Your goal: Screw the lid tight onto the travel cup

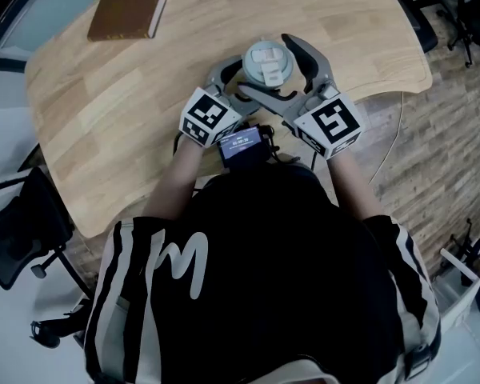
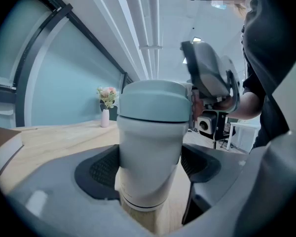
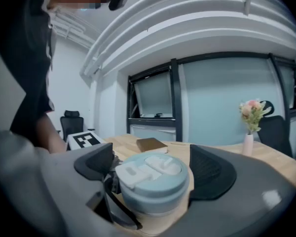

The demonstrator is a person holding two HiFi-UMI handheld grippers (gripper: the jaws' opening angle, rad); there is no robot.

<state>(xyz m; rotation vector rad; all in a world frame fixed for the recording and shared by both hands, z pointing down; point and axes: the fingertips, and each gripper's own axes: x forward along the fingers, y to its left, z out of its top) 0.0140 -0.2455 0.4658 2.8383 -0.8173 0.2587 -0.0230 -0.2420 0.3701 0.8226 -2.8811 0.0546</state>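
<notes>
Left gripper view was filled by the travel cup (image 2: 149,147), clamped by the left gripper (image 2: 150,168) near the table's (image 1: 144,94) near edge against turning, while its lid (image 3: 153,179) was straddled by the right gripper's (image 3: 154,171) parted jaws, probably for regripping.

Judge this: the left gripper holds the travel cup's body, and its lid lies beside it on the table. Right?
No: the lid sits on top of the travel cup, not beside it, as the left gripper view shows. The left gripper does hold the body.
</notes>
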